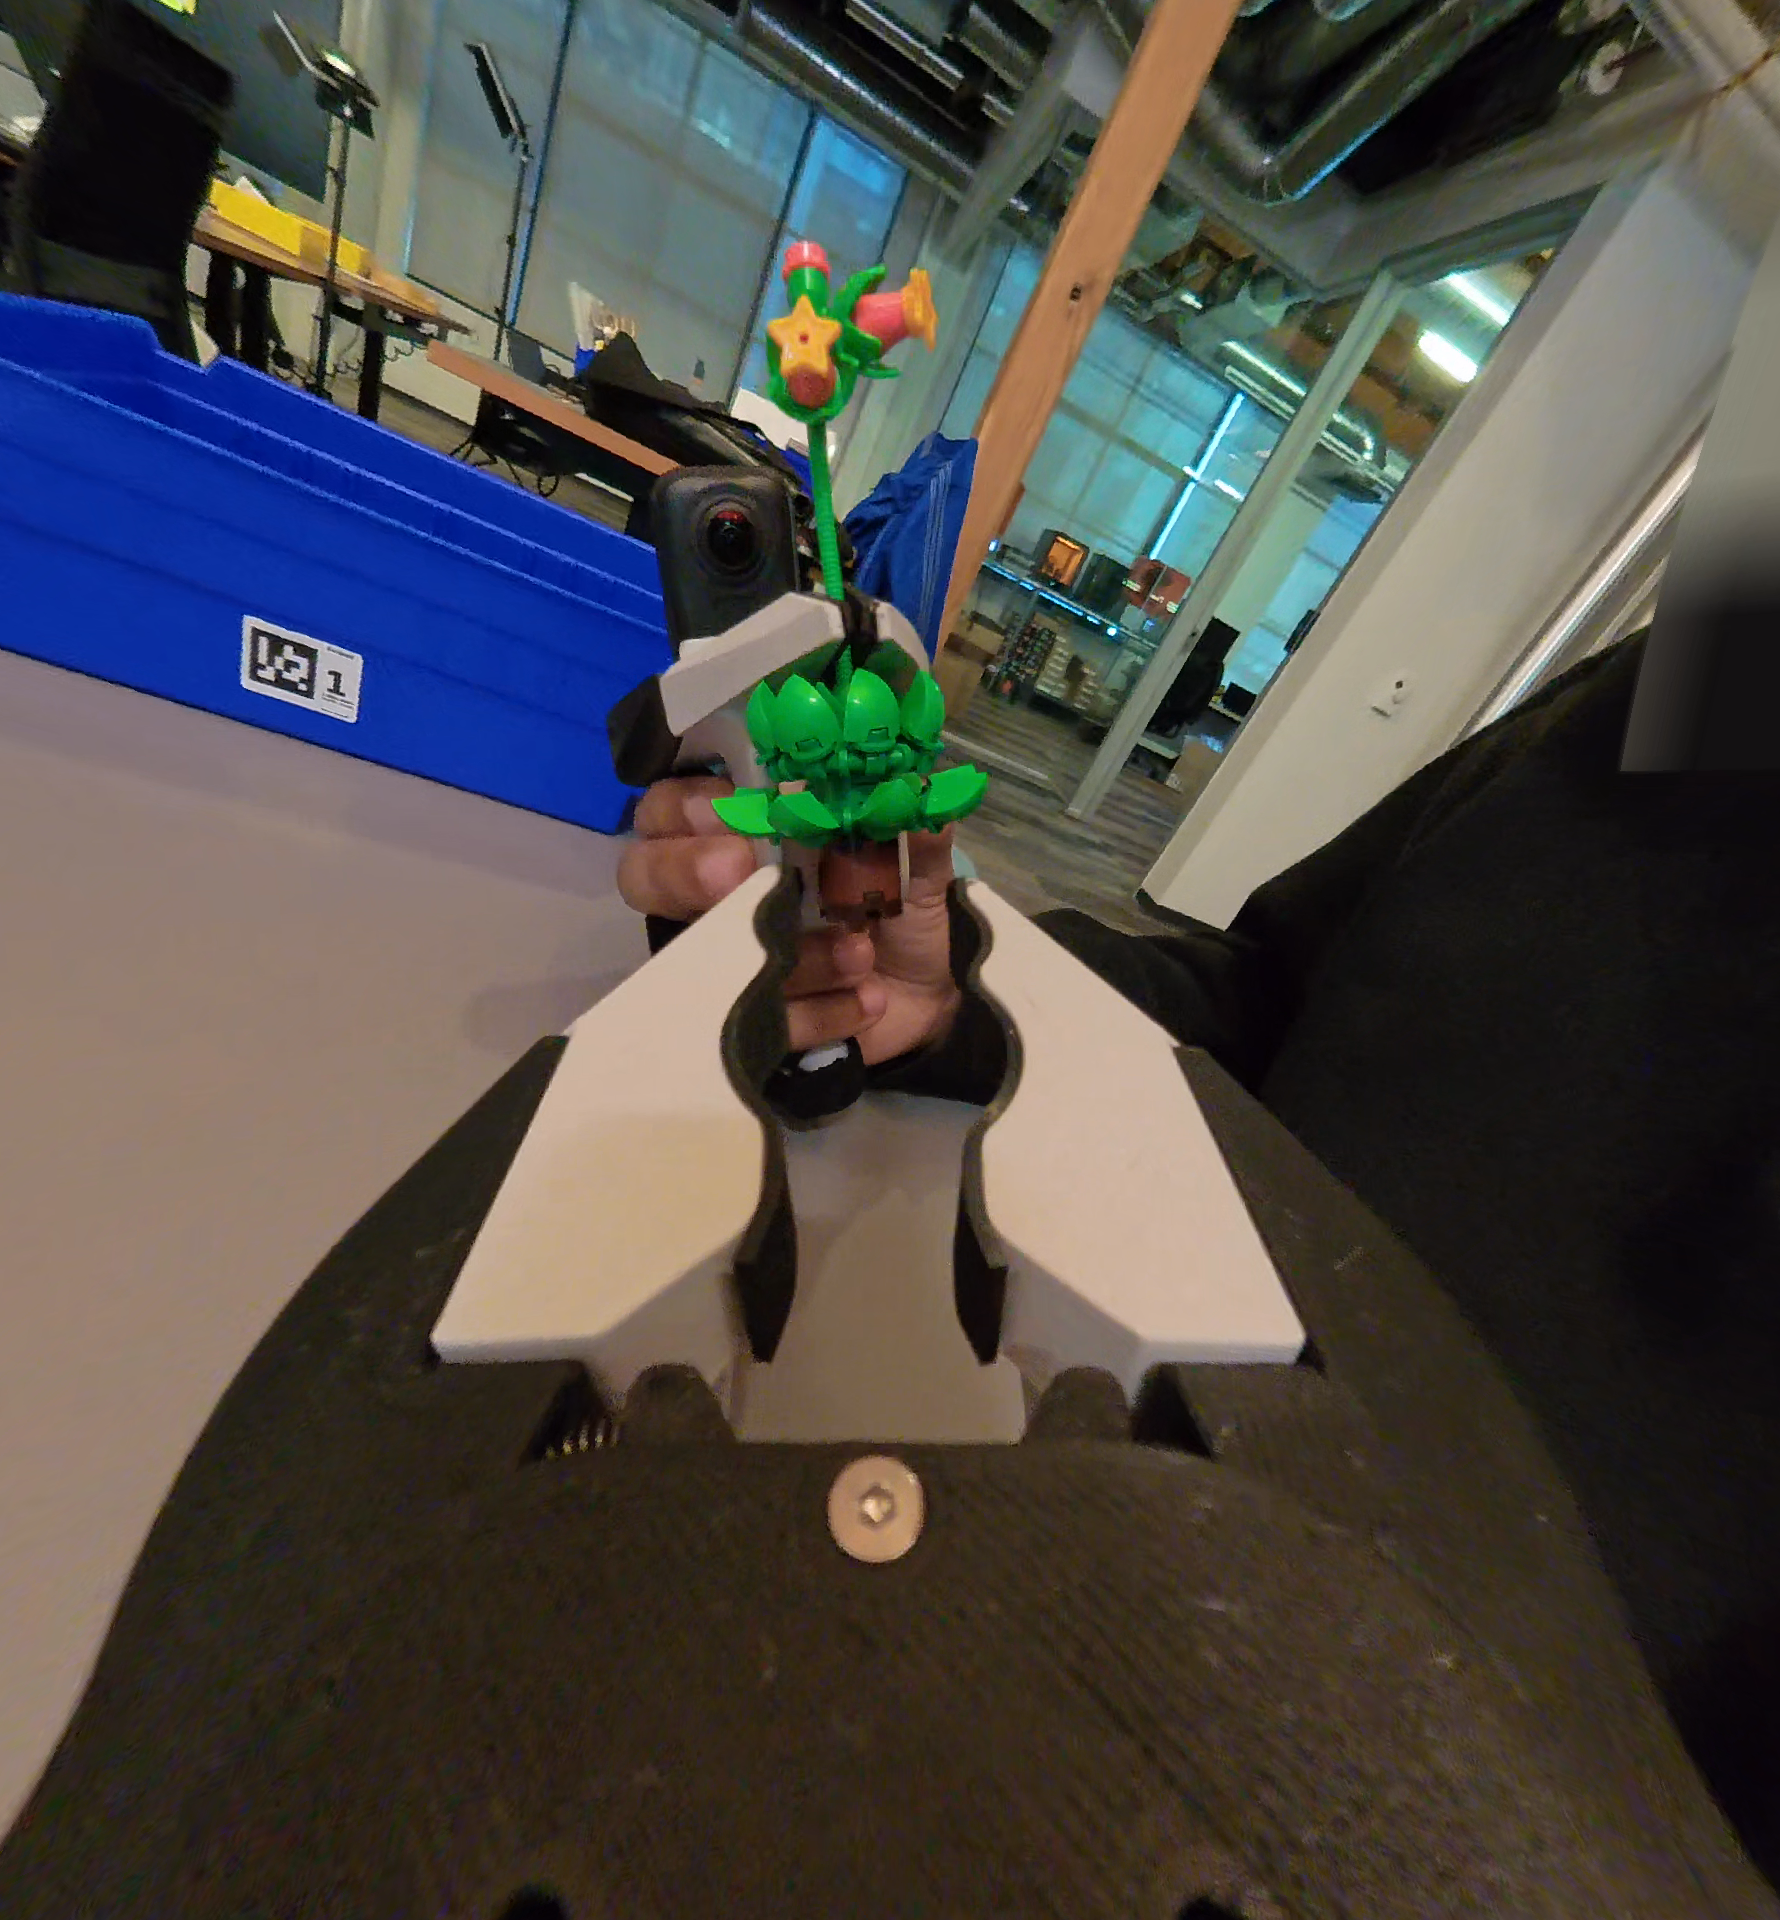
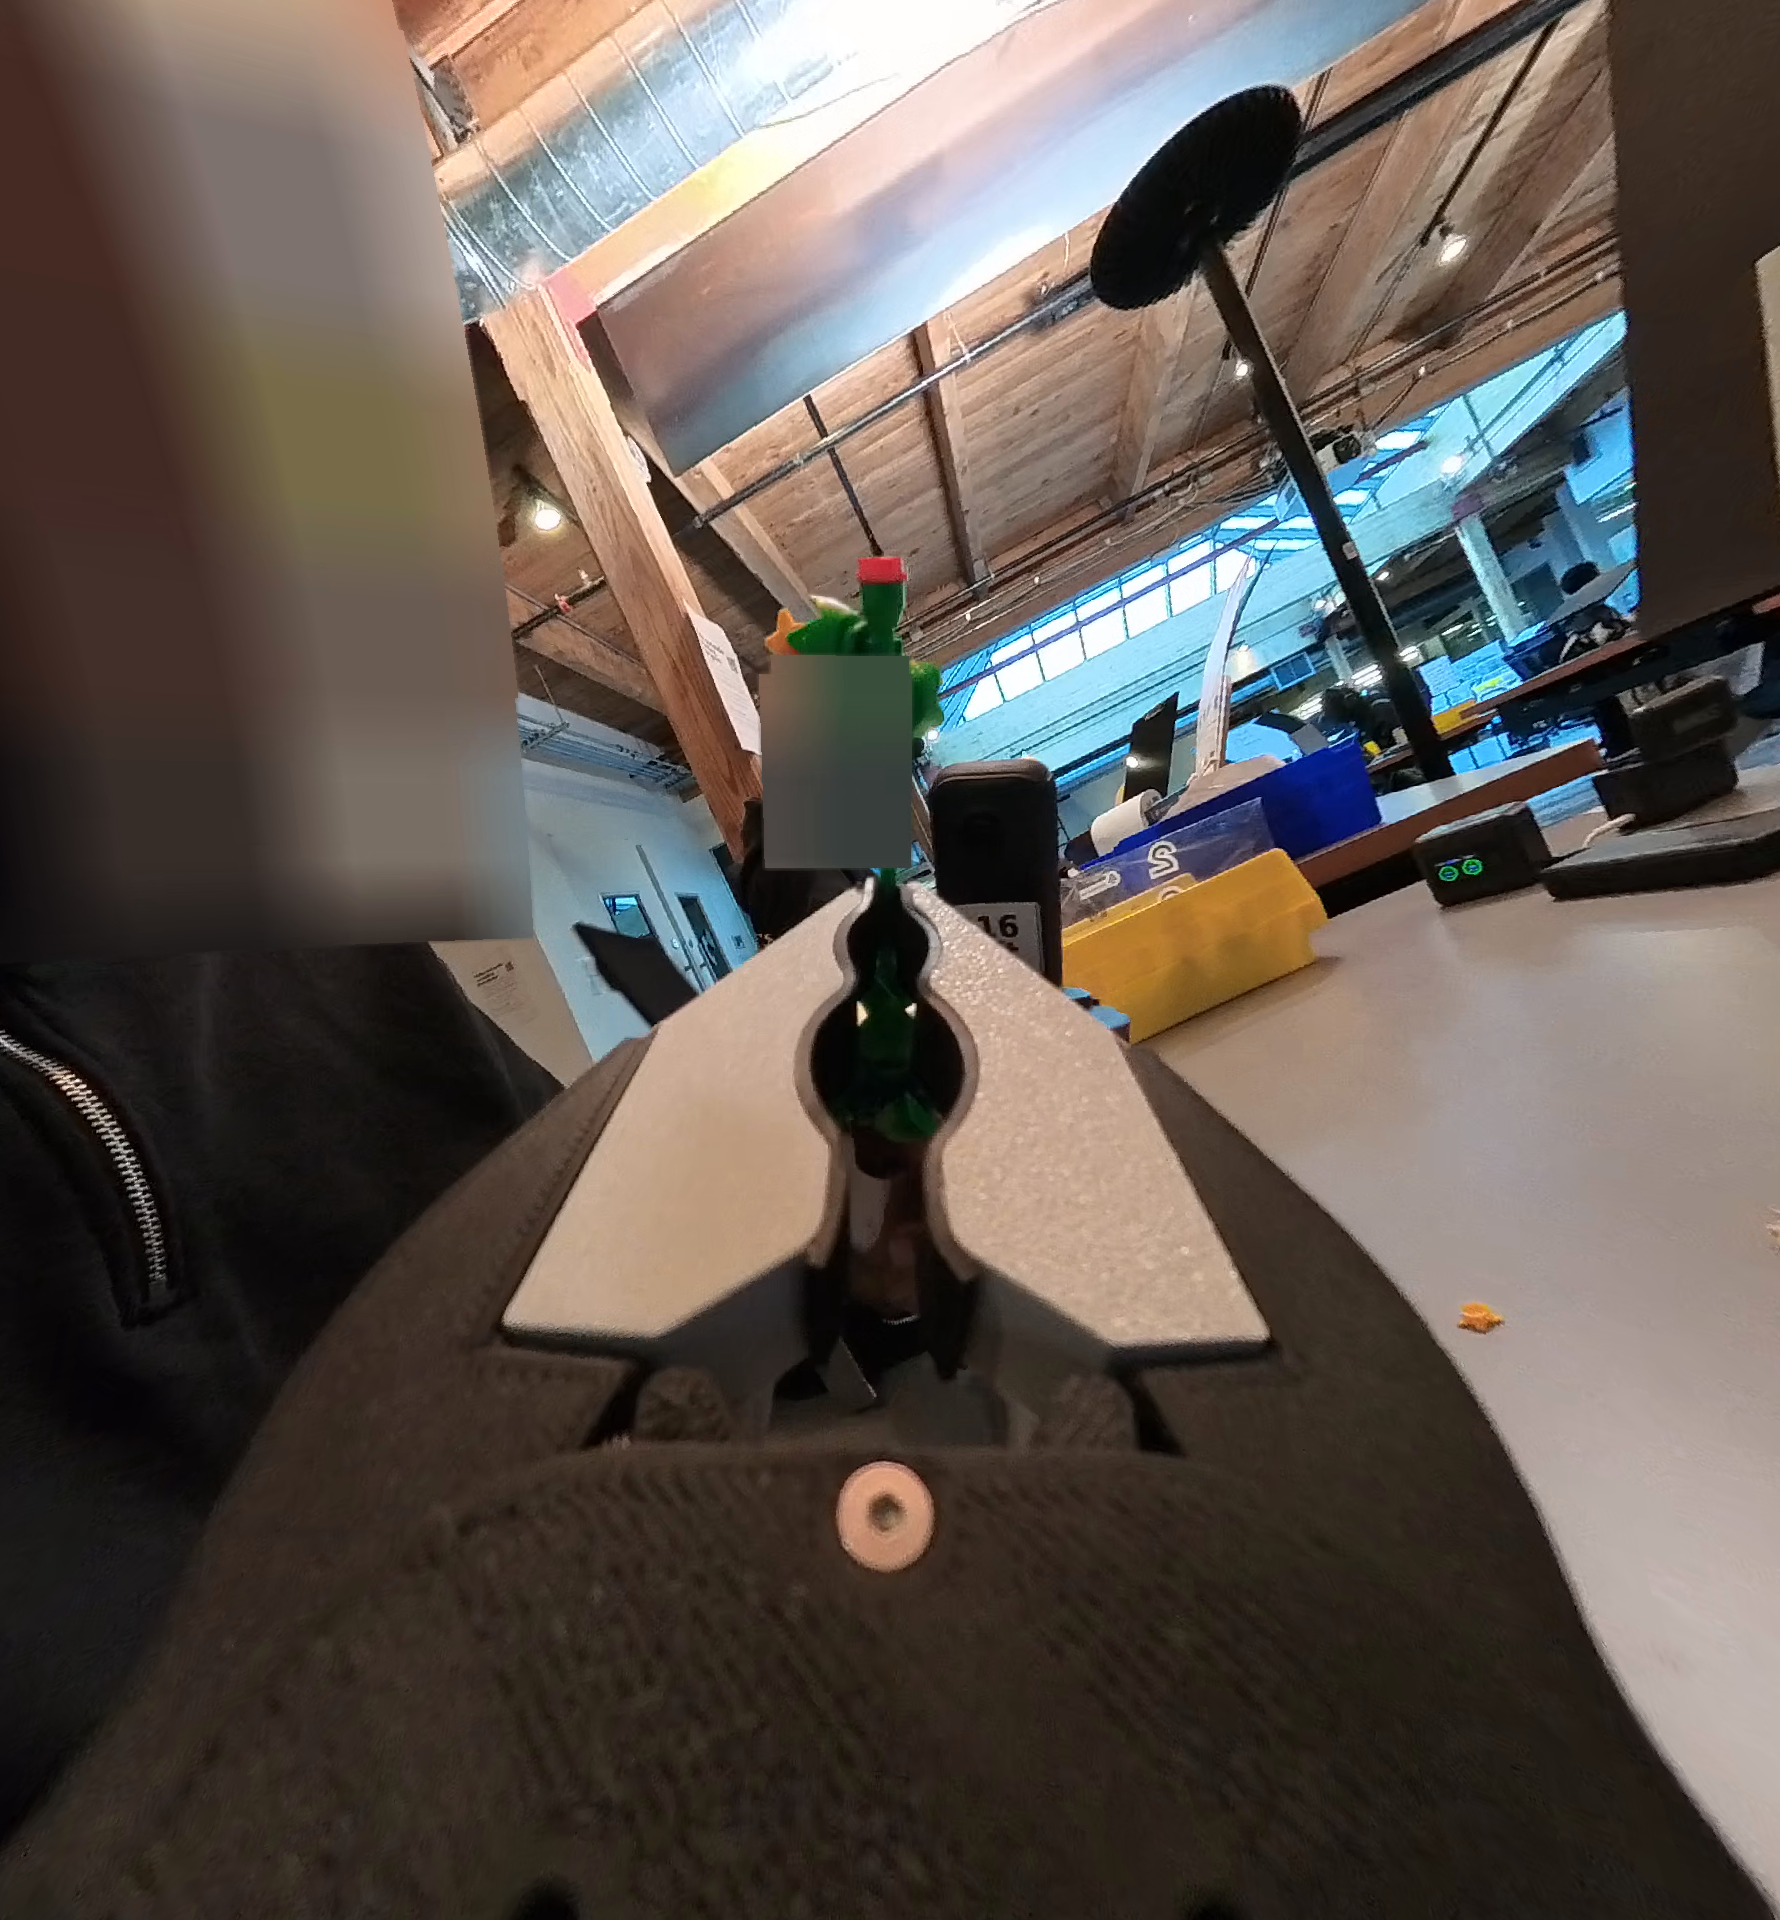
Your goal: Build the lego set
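Note:
A lego plant [image 1: 850, 748] has green leaves, a brown base [image 1: 862, 891], a thin green stem and pink-and-yellow flowers [image 1: 834, 322] on top. It is held upright in the air. In the left wrist view my right gripper [image 1: 850, 618] faces me and is shut on the stem just above the leaves. My left gripper [image 1: 865, 896] is open, its white fingertips on either side of the brown base with a gap on each side. In the right wrist view my right gripper [image 2: 878, 888] pinches the stem. The leaves [image 2: 881, 1091] and base show through its jaw gap.
A blue bin [image 1: 294, 520] with a square marker tag stands at the left on the grey table [image 1: 190, 1039]. A yellow box [image 2: 1187, 935], black devices [image 2: 1478, 852] and small crumbs [image 2: 1478, 1317] lie on the table. A person's dark jacket [image 2: 86, 1247] is close by. Tip to tip, the grippers are about 5 cm apart.

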Available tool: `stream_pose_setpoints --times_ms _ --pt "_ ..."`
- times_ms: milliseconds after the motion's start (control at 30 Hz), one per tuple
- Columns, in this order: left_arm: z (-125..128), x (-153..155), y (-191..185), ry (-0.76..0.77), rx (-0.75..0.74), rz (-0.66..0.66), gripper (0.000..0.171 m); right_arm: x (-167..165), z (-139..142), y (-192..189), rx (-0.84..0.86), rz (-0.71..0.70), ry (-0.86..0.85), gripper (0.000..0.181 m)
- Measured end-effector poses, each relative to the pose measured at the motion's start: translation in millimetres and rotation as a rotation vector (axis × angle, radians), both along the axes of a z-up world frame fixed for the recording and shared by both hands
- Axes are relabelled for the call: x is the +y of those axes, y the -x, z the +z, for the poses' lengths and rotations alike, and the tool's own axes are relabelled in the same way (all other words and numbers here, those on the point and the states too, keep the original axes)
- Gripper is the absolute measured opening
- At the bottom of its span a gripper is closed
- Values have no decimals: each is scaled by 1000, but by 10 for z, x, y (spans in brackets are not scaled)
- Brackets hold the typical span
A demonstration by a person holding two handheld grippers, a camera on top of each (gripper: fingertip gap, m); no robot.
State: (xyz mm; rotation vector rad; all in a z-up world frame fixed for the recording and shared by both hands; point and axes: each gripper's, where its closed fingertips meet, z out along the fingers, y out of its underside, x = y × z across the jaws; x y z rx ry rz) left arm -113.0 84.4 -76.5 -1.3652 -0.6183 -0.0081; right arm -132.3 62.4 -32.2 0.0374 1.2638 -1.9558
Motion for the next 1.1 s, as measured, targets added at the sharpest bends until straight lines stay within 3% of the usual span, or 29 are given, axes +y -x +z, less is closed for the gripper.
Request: stream_pose_setpoints --times_ms 100,300,400,600,867,1100 --pt "-31 -10 7 22 1 9 16 -22 -9 -30 4 8 -6 0" --pt "-65 -20 31 9 -33 7 26 -29 -10 -53 14 12 -7 0" --pt "-69 19 -12 32 -13 -19 14 -43 -22 -62 26 6 -16 0" --pt "-69 -8 11 64 18 20 13 -42 -23 -37 21 -5 -15 0" --pt "-85 -178 145 168 95 198 13 -136 -145 183 -23 -121 -109 21" --pt "-110 -312 239 333 201 372 13 -176 -230 277 -34 -170 -165 15"
